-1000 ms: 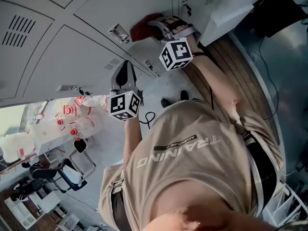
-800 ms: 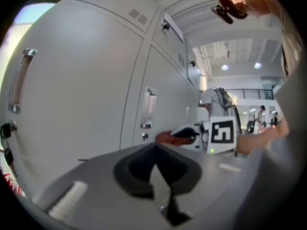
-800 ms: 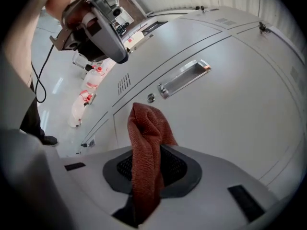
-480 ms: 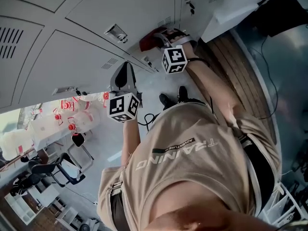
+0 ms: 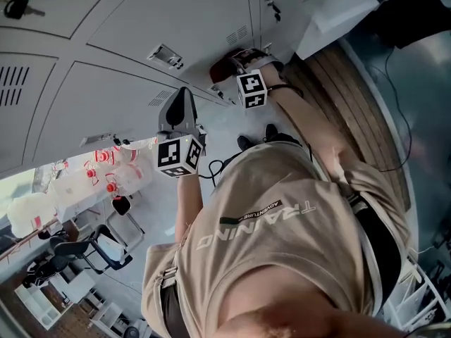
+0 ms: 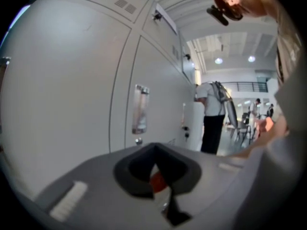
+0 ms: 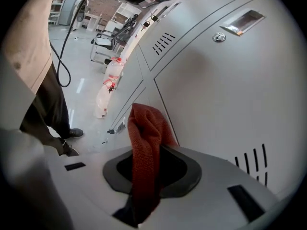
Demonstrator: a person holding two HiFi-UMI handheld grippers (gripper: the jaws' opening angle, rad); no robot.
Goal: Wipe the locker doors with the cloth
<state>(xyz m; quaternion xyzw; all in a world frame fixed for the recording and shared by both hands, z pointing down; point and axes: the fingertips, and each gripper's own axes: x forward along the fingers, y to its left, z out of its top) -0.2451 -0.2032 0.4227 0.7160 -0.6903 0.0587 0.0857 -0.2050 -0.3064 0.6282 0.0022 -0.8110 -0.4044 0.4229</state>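
Since 1 second ago the right gripper point(image 5: 242, 58) has slid along the locker doors point(image 5: 127, 20), carrying the cloth point(image 7: 144, 143) away from the recessed metal handle point(image 5: 164, 56). Its jaws are clamped on the cloth, a red, nubbly, folded strip that stands up out of them and presses on a smooth grey painted panel. The left gripper point(image 5: 183, 101) hangs apart from the doors, jaws drawn together on nothing. Slotted vents point(image 5: 14, 97) and a key point(image 5: 15, 7) break the flat door faces. Clear plastic bottles point(image 5: 116, 178) with red caps stand on the floor near the lockers; a black cable point(image 5: 215, 166) loops beside them. The person's tan shirt point(image 5: 282, 245) hides most of the floor.
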